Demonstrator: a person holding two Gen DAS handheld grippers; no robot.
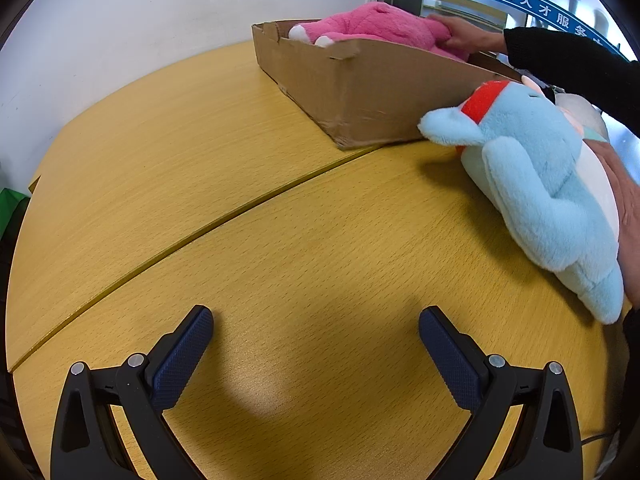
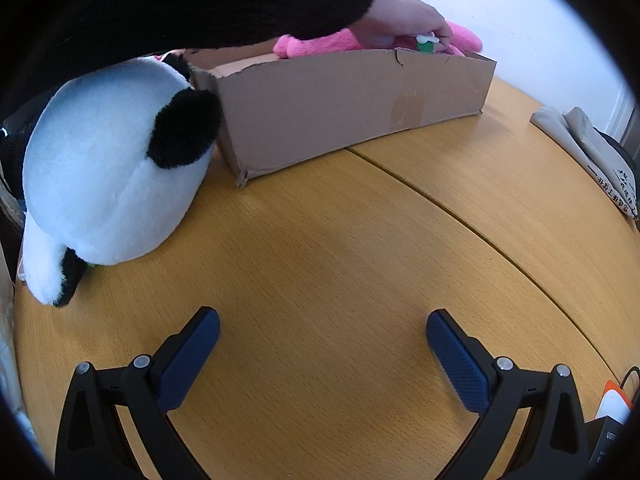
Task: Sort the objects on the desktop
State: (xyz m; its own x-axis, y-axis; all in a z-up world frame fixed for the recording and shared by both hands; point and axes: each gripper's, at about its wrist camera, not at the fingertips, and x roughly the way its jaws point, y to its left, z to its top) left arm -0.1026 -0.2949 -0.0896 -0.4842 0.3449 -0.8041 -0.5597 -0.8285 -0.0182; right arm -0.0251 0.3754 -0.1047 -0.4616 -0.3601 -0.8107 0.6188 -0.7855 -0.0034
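The pink plush toy (image 1: 372, 26) lies inside the cardboard box (image 1: 360, 92) at the upper centre of the left wrist view, with a bare hand (image 1: 464, 34) in a black sleeve (image 1: 568, 56) gripping it over the far rim. A light blue plush (image 1: 536, 184) lies on the worktop (image 1: 280, 220) at the right of that view, just beside the box corner; a panda plush (image 2: 116, 176) sits at the left of the right wrist view, against the box's end. Sorting well likely means taking one soft toy at a time, pinching deep into a thick part so the fabric does not slip, then lifting clear of the box wall. The left hand-held gripper (image 1: 316, 344) and the right hand-held gripper (image 2: 323, 346) are both spread wide, holding nothing, above bare wood.
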